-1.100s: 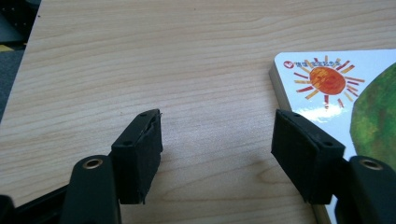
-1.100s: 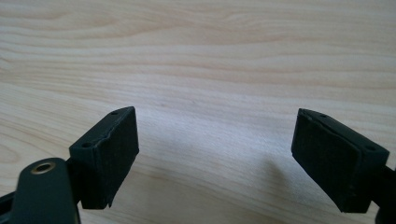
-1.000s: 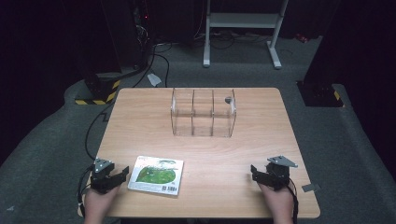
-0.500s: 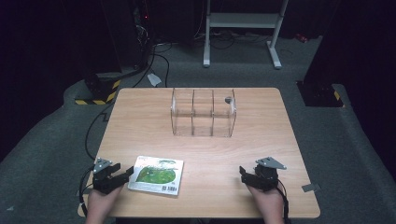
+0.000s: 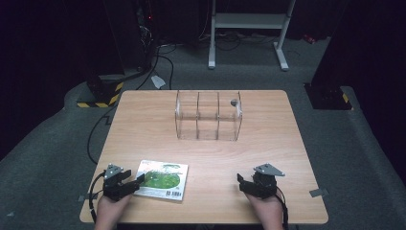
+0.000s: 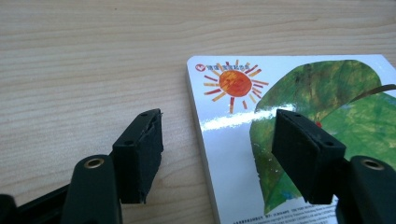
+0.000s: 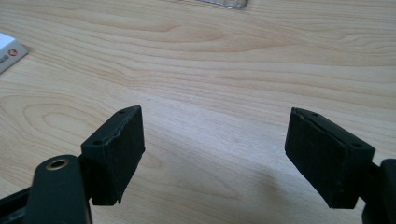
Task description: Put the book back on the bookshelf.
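A picture book point(image 5: 160, 179) with a green leaf and an orange sun on its cover point(image 6: 299, 98) lies flat near the table's front left. My left gripper point(image 5: 139, 179) is open at the book's left edge point(image 6: 217, 140), one jaw over bare wood and the other over the cover, not pressing it. My right gripper point(image 5: 241, 182) is open over bare wood at the front right point(image 7: 215, 140). Its jaws have closed a little in the last second, with nothing between them. A corner of the book point(image 7: 9, 53) shows far to its left.
A clear plastic rack point(image 5: 208, 115) with upright dividers stands at the middle back of the wooden table point(image 5: 143, 124); its base point(image 7: 219, 3) shows ahead of the right gripper. On the floor behind are a black-yellow striped block point(image 5: 103, 98), cables and a white stand point(image 5: 249, 28).
The right hand has slid its gripper leftward along the table's front edge. The left gripper and the book have stayed where they were.
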`<state>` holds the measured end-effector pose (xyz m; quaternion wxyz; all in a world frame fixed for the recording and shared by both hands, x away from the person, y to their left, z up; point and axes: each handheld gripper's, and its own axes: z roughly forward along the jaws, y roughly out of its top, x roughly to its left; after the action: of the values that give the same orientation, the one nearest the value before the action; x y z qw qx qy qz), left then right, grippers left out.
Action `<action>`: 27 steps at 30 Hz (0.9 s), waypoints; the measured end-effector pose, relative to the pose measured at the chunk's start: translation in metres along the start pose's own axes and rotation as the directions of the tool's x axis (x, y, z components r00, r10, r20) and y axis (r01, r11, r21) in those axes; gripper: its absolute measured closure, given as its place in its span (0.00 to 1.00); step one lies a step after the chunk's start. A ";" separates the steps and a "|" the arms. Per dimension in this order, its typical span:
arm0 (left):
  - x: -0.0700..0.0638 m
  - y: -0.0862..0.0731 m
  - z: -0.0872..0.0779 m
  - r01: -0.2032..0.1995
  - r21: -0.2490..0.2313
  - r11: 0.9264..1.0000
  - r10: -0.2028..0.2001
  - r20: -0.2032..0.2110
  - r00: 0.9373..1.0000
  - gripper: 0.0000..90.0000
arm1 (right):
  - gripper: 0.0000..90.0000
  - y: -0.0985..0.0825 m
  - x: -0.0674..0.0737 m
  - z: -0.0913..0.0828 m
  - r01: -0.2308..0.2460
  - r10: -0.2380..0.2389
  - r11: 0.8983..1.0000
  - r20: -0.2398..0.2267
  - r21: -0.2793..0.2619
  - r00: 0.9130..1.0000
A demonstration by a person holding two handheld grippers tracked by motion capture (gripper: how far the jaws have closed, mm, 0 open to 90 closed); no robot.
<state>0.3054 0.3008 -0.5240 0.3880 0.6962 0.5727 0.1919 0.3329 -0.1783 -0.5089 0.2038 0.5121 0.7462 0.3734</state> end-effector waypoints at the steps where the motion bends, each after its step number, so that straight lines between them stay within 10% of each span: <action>1: 0.001 -0.001 0.001 0.005 0.011 1.000 -0.005 0.000 1.000 0.37 | 0.22 0.001 0.003 0.002 0.005 -0.005 1.000 -0.007 0.003 1.000; 27: -0.009 -0.004 0.000 -0.046 0.031 0.998 0.045 0.030 0.999 0.29 | 0.23 0.000 0.017 0.002 0.060 -0.060 0.998 -0.015 -0.006 0.998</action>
<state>0.3003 0.2929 -0.5252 0.3809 0.7177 0.5540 0.1815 0.3275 -0.1624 -0.5090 0.2106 0.4860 0.7617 0.3732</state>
